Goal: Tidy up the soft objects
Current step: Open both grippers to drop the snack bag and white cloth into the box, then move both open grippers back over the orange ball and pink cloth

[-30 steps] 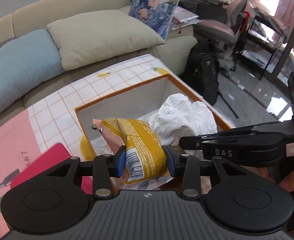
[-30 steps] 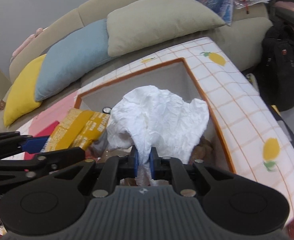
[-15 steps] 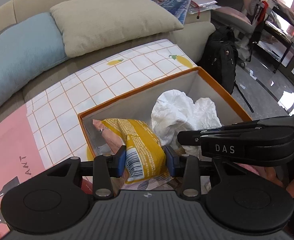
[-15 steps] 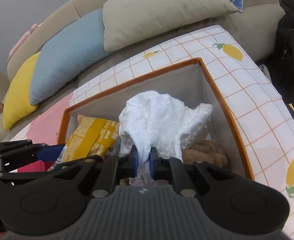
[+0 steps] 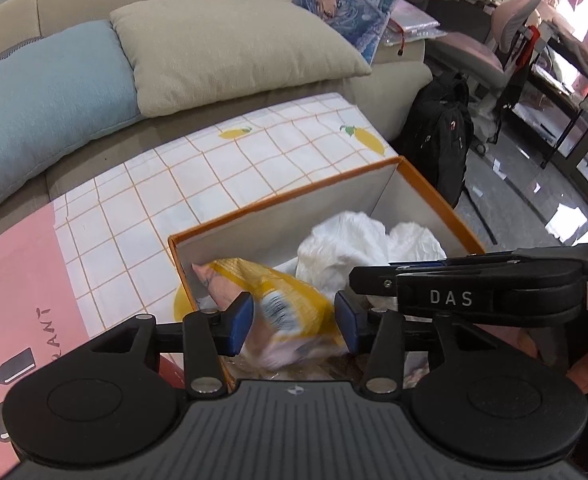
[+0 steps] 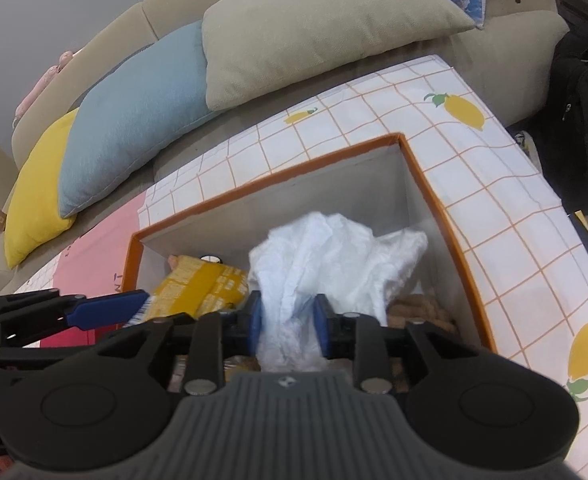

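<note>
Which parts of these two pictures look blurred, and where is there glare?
Left wrist view: the yellow snack bag is smeared between the opening jaws; glare on the floor at right. Right wrist view: the white cloth is slightly soft; straight edges bow with fisheye.

Bright daylight from window (image 5: 585, 8), floor glare; fisheye-bent edges; yellow snack bag (image 5: 282, 308) motion-blurred; soft shadows.

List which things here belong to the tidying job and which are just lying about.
Job: orange box, white cloth, yellow snack bag, left gripper, right gripper.

Lying about: cushions, backpack, chair.
</note>
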The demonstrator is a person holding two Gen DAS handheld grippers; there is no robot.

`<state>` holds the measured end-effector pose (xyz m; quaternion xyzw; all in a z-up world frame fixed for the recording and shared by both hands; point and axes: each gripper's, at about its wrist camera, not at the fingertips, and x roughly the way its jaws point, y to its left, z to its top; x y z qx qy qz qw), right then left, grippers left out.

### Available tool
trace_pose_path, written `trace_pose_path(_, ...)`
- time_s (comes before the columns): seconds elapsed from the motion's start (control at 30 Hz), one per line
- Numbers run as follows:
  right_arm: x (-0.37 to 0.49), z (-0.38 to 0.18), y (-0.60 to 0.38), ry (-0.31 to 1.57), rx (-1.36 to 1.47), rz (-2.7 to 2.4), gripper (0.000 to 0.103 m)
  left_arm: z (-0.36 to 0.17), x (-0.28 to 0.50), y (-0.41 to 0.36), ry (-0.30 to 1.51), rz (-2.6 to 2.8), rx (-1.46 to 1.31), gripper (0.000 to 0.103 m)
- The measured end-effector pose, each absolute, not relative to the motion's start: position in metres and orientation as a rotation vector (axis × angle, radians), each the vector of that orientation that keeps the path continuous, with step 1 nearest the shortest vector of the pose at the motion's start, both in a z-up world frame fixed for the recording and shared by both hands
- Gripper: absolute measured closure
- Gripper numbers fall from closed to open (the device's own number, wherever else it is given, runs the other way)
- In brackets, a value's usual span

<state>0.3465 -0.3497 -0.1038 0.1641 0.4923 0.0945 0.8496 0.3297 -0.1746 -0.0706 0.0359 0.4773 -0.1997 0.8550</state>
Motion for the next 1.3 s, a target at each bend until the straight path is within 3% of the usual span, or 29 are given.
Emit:
trace_pose_path(0.3, 0.335, -0.080, -0.342, 0.997, 0.330, 0.169, 0.054, -0.045, 0.315, -0.161, 0.931, -0.419, 0.041, 0.040)
trace_pose_path(0.33, 0.333, -0.077, -0.341, 0.991, 0.324, 0.160, 0.048, -0.042, 0.313, -0.159, 0.923, -0.417, 0.039, 0.040)
trace_pose_path(0.63, 0.295, -0.039, -0.331, 0.877, 0.276, 0.144, 0.035, -0.008, 0.274, -0.131, 0.796, -0.422, -0.022, 0.039)
trace_pose_path(0.87, 0.241, -0.011, -0.308, 0.721, 0.252, 0.131, 0.033, 0.014, 0.220, -0.100, 0.654, -0.403, -0.055, 0.039)
trace_pose_path(1.1, 0.186, -0.015, -0.269, 0.646, 0.239, 0.118, 0.032, 0.016, 0.172, -0.052, 0.633, -0.347, -0.153, 0.039)
trace_pose_path(1.17, 0.172, -0.019, -0.256, 0.639, 0.227, 0.114, 0.028, 0.011, 0.160, -0.038, 0.647, -0.317, -0.170, 0.039)
trace_pose_path(1.23, 0.161, -0.024, -0.241, 0.643, 0.198, 0.125, 0.018, 0.004, 0.150, -0.024, 0.675, -0.281, -0.171, 0.039)
trace_pose_path(1.3, 0.150, -0.030, -0.226, 0.628, 0.149, 0.135, 0.018, -0.006, 0.140, -0.009, 0.702, -0.231, -0.159, 0.039)
